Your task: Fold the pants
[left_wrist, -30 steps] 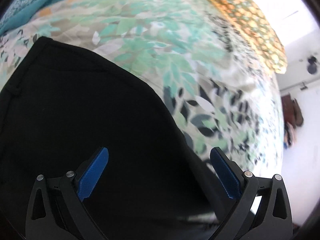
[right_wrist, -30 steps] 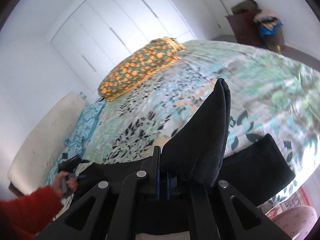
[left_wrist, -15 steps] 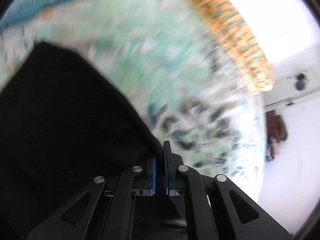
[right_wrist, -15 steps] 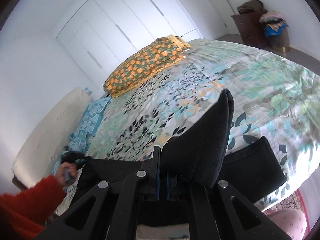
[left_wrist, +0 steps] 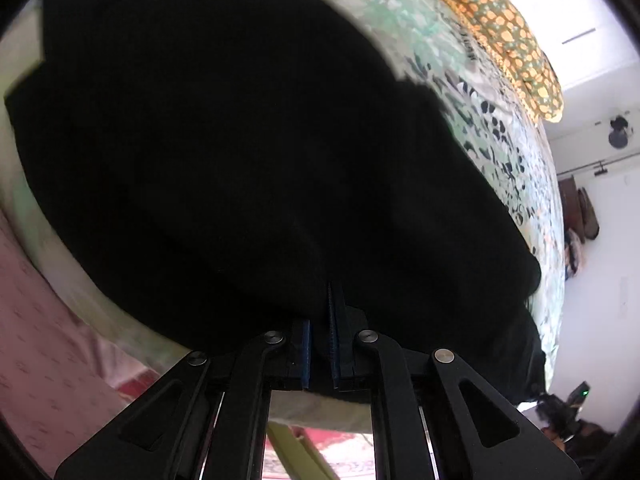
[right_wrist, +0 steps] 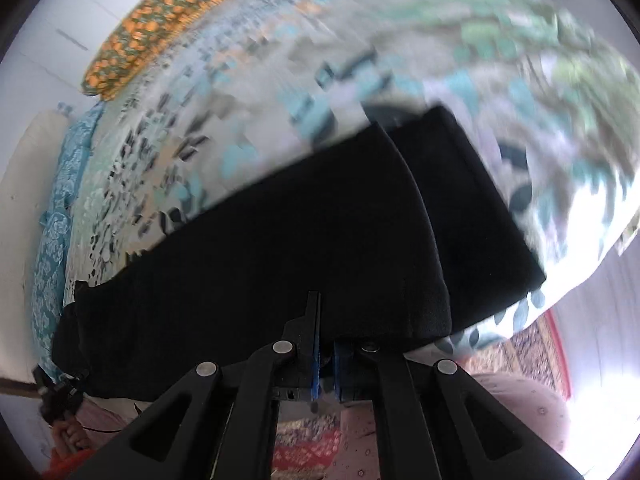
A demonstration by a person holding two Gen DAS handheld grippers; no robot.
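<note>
Both grippers grip cloth. Left gripper (left_wrist: 320, 340): blue pads drawn close together, black pants (left_wrist: 248, 152) pinched between them at the near hem. Right gripper (right_wrist: 325, 354): fingers likewise narrow, clamped on the pants (right_wrist: 288, 240) edge. Pants lie across the near edge of the bed, on the leaf-print bedspread (right_wrist: 360, 40), one layer folded over another at the right end. Beyond: orange-patterned pillow (left_wrist: 508, 28) at the far side. Right-wrist view is motion-blurred.
</note>
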